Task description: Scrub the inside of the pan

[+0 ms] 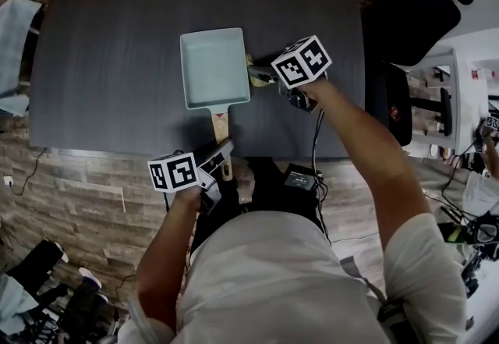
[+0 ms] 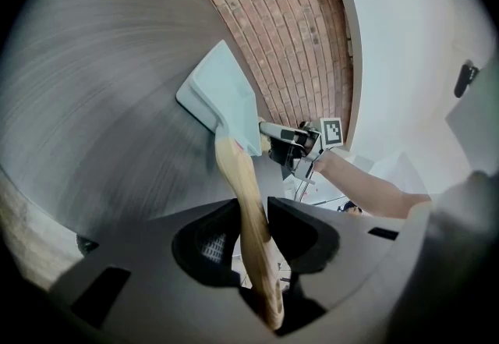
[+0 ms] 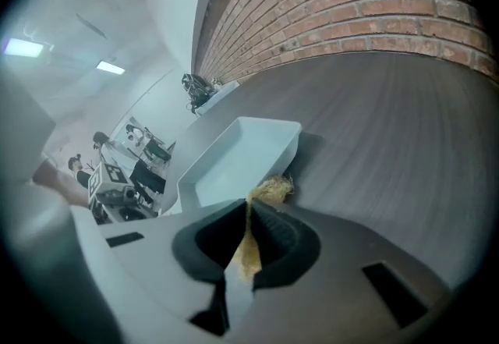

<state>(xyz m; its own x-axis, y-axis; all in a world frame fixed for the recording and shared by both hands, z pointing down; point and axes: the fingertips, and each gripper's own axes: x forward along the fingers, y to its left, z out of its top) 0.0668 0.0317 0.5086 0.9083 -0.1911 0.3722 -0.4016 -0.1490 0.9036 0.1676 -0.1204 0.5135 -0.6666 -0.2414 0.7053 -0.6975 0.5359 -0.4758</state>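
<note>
A: What does the left hand-held gripper (image 2: 253,227) have?

B: Its jaws stand partway apart and are clamped on the wooden handle (image 2: 243,179) of the pan (image 1: 214,69). A pad presses on each side of the handle, which runs straight out between them.

A: And the right hand-held gripper (image 3: 248,232)?

B: Its jaws are closed almost together on a yellowish scrubbing tuft (image 3: 270,191). The frayed end sticks out past the jaw tips.

A: How are the arms placed?

B: The left forearm (image 1: 168,249) comes up from the body, and its gripper sits at the near edge of the counter (image 1: 109,46), aimed towards the far edge. The right arm (image 1: 366,140) reaches out over the right part of the counter. Its gripper is tipped down and points in at the pan from the right.

A: Where exactly is the pan?

B: It is a pale-blue rectangular pan near the middle of the counter, somewhat closer to the near edge. The handle points at the person, and its end passes over the near edge.

A: Anything in it?

B: Only its pale-blue floor shows. The tuft is outside the pan, just beside the right-hand wall. I cannot tell whether it touches that wall.

A: Behind the counter?

B: A brick wall (image 3: 351,7) runs along the far edge.
</note>
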